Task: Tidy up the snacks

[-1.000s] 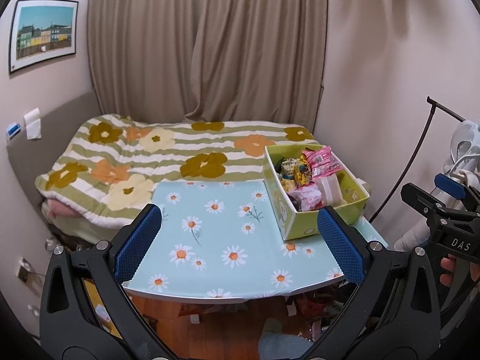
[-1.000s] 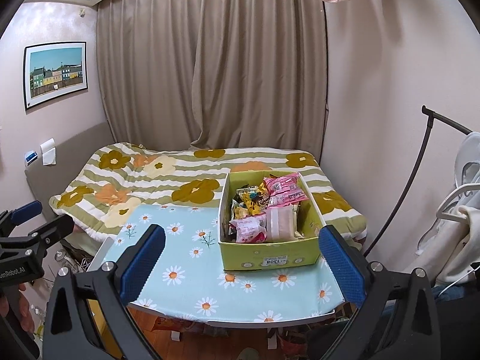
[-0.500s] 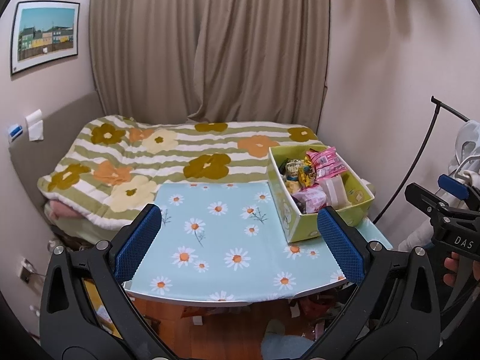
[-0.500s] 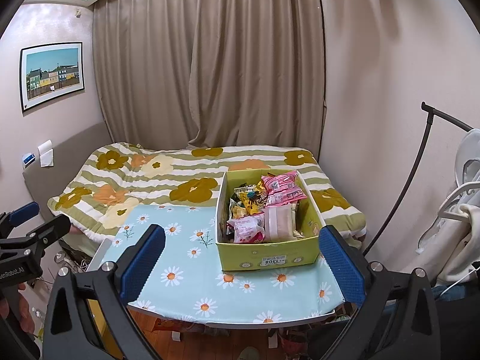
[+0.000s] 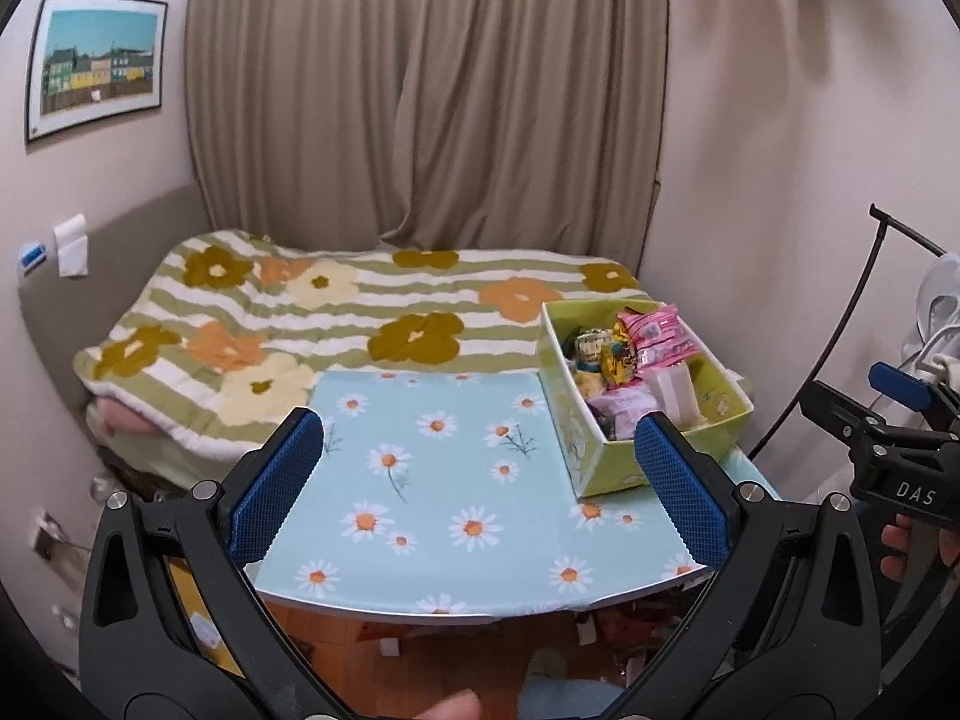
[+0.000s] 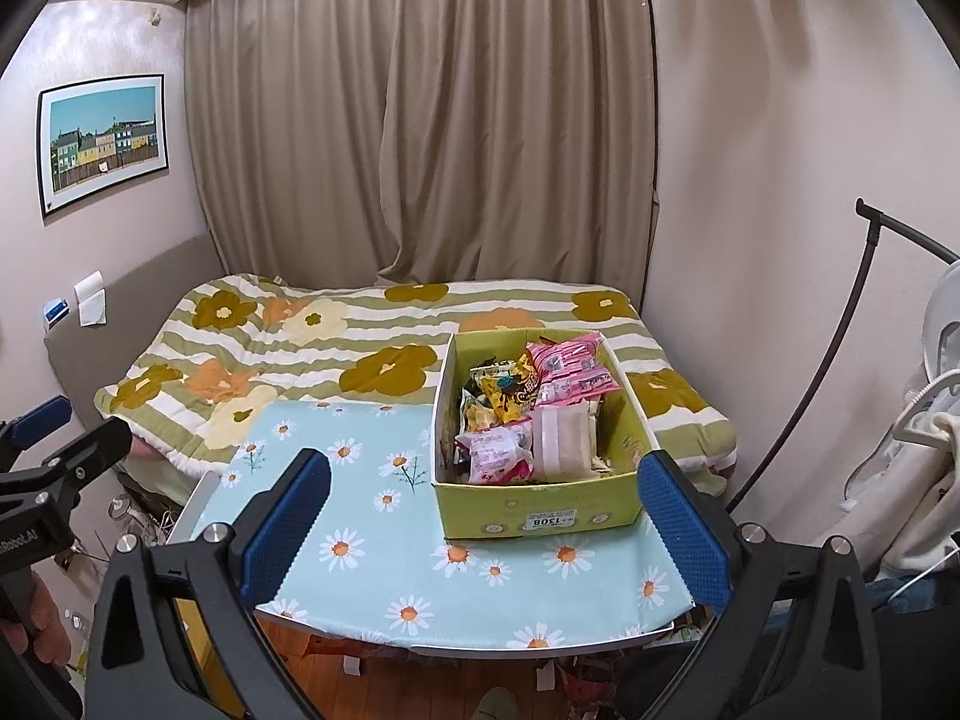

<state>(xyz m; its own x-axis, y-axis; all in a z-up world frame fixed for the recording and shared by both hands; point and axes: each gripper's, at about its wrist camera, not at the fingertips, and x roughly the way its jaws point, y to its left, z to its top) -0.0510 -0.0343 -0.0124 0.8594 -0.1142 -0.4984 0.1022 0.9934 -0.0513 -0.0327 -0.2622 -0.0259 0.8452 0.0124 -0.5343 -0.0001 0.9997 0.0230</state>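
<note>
A green cardboard box (image 6: 540, 513) full of snack packets stands on the right part of a small table with a daisy-print cloth (image 6: 372, 540); it also shows in the left wrist view (image 5: 606, 468). Inside lie pink packets (image 6: 570, 369), a yellow packet (image 6: 510, 390) and a clear pouch (image 6: 564, 444). My left gripper (image 5: 480, 492) is open and empty, held before the table's near edge. My right gripper (image 6: 486, 522) is open and empty, facing the box from the front. Each gripper shows at the edge of the other's view.
A bed with a flowered striped blanket (image 5: 336, 324) lies right behind the table. Curtains (image 6: 420, 120) hang at the back. A black rack pole (image 6: 840, 324) and hanging clothes (image 6: 924, 468) stand at the right. Litter lies on the wooden floor (image 5: 480, 648) under the table.
Both grippers have moved slightly toward the table, so the table and box look a little nearer. Both stay open and empty.
</note>
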